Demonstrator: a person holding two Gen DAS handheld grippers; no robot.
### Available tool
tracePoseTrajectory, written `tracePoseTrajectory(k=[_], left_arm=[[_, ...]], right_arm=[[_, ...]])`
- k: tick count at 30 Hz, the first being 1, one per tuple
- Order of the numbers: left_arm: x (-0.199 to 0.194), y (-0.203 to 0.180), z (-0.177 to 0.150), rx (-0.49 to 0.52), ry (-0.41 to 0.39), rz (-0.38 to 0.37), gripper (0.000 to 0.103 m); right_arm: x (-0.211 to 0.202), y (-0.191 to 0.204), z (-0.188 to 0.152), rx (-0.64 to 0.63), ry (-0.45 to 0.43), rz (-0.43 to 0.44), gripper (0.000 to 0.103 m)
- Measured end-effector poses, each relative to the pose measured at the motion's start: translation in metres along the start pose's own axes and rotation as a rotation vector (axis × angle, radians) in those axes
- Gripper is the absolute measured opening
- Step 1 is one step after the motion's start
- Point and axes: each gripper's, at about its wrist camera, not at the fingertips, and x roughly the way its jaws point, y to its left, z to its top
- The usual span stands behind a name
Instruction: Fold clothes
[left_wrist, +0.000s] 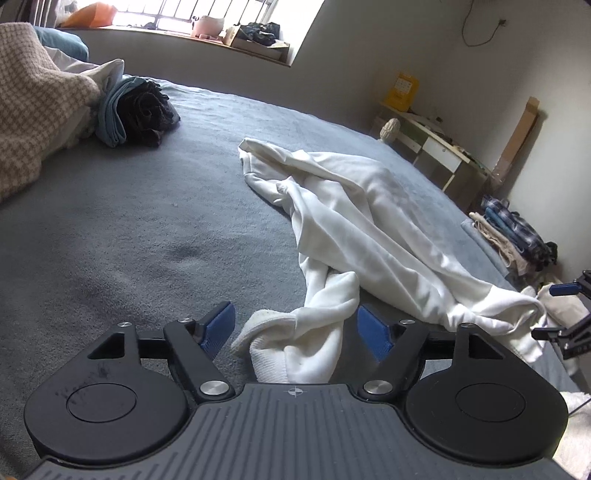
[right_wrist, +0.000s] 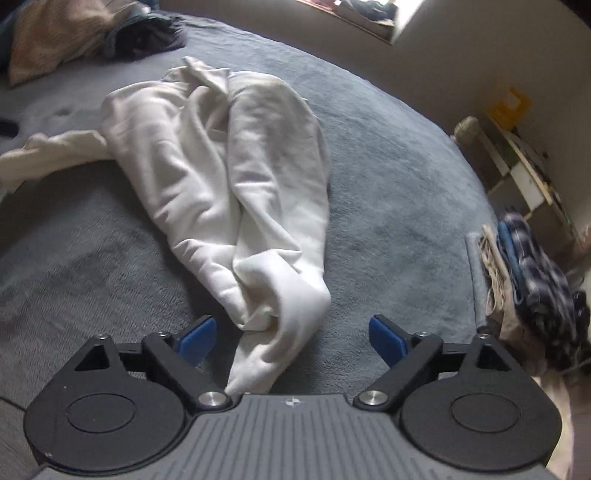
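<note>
I am working over a bed spread with a grey blanket (left_wrist: 147, 229), in a room with a window ledge behind it and a small desk (left_wrist: 436, 147) by the far wall.

Through the left wrist camera, I am seeing a white sweatshirt (left_wrist: 354, 206) lying crumpled across the blanket, one sleeve trailing toward me. The left gripper (left_wrist: 295, 330) is standing wide, and the sleeve's cuff is lying between the blue pads without either pad pressing on it. A checked blanket (left_wrist: 33, 110) and a bundle of rolled clothes (left_wrist: 133, 110) are sitting well apart at the far left. The right gripper (left_wrist: 561, 314) is showing at the right edge.

Through the right wrist camera, slightly blurred, I am looking down the sweatshirt (right_wrist: 236, 166) from its other end. The right gripper (right_wrist: 291, 339) is gaping wide too, with a bunched corner of cloth lying loose between its pads. A stack of folded clothes (right_wrist: 524, 258) is sitting at the bed's right edge.

I am judging that folding proper is not yet begun: the garment is unspread. Next I am needing to pinch two matching corners and pull them apart to flatten it.
</note>
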Motion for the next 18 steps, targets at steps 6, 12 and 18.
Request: tracePoseTrajectory(k=[6, 12, 18], left_arm=[[-0.004, -0.002, 0.002, -0.004, -0.033, -0.006, 0.076], [-0.003, -0.008, 0.003, -0.026, -0.055, -0.02, 0.076], [0.013, -0.014, 0.006, -0.004, -0.047, -0.019, 0.076]], right_arm=[[-0.023, 0.036, 0.023, -0.154, -0.114, 0.09, 0.098], [-0.023, 0.053, 0.057, -0.125, -0.244, 0.245, 0.099], [0.021, 0.08, 0.093, -0.115, -0.285, 0.251, 0.097]])
